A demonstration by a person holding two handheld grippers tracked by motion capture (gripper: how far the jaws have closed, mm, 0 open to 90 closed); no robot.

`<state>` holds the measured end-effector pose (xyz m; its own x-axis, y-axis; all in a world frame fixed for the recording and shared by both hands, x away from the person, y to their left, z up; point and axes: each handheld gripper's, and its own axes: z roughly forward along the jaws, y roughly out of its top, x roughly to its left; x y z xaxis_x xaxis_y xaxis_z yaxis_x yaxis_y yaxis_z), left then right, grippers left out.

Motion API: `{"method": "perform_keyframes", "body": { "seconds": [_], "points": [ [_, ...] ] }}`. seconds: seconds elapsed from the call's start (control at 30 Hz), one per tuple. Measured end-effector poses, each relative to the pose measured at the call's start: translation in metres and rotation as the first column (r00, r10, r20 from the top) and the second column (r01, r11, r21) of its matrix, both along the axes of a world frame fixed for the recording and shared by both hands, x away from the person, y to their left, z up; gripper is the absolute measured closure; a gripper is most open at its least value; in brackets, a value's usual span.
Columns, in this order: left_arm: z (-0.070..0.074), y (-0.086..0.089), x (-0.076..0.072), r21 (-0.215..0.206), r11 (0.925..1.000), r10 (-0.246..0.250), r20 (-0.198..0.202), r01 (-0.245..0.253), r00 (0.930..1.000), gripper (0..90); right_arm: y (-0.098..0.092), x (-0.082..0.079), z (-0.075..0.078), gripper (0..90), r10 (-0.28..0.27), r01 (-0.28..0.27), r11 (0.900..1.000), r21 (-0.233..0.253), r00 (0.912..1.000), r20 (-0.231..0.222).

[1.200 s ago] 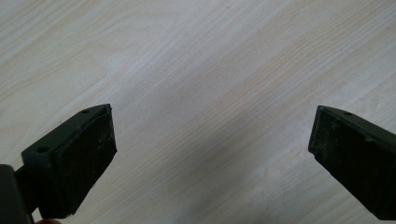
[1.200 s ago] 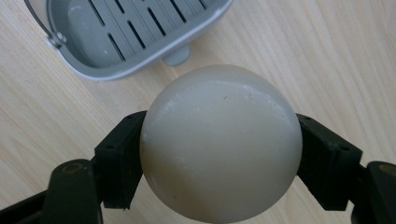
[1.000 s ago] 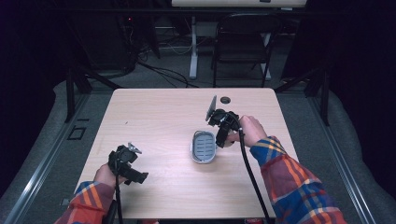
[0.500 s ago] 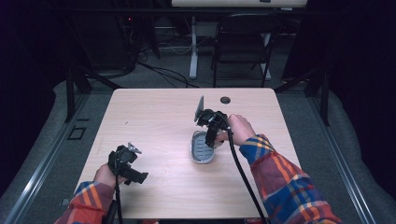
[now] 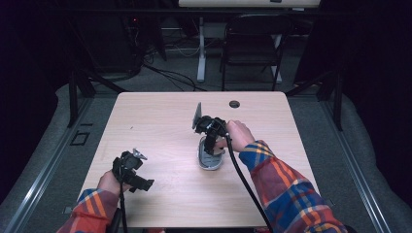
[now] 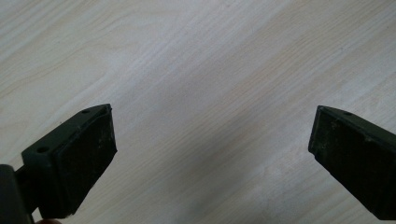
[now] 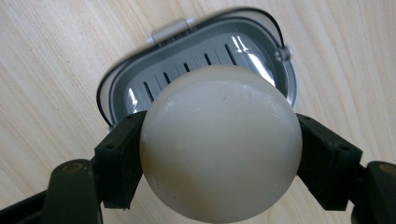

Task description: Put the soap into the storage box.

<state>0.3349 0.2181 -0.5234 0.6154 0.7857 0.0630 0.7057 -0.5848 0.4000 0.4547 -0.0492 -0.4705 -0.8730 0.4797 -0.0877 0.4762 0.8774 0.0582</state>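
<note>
A pale, rounded bar of soap point(image 7: 219, 140) sits clamped between the jaws of my right gripper point(image 7: 219, 156). Right beneath it lies a grey oval soap dish point(image 7: 154, 84) with a slotted insert and a small hinge tab. In the high view the right gripper point(image 5: 210, 141) hovers over the far end of the soap dish point(image 5: 210, 162) near the table's middle. My left gripper point(image 5: 140, 183) rests at the front left, open. Bare wood shows between the wide-apart jaws of the left gripper point(image 6: 210, 149).
The light wood table point(image 5: 160, 121) has a small dark cable hole point(image 5: 234, 104) near its far edge. A black chair point(image 5: 252, 43) and desk legs stand behind the table. A cable trails from the right gripper along the plaid sleeve point(image 5: 286, 189).
My right gripper has moved left and toward the near side with the soap, from beside the dish to over it. The left gripper has stayed put.
</note>
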Motion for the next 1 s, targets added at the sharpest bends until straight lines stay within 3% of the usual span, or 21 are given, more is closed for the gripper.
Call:
{"method": "perform_keyframes", "body": {
  "seconds": [0.47, 1.0],
  "points": [
    [0.000, 0.000, 0.000, 0.001, 1.0000, -0.002, 0.000, 0.002, 1.0000, 0.7, 0.008, 0.004, -0.017, 24.7, -0.005, 0.006, 1.000, 0.026, 0.9996, -0.029],
    [0.000, 0.000, 0.000, 0.001, 1.0000, -0.003, -0.007, 0.003, 1.0000, 0.7, 0.008, 0.004, -0.035, 24.5, 0.015, -0.015, 1.000, -0.001, 0.9991, -0.040]
  ]
}}
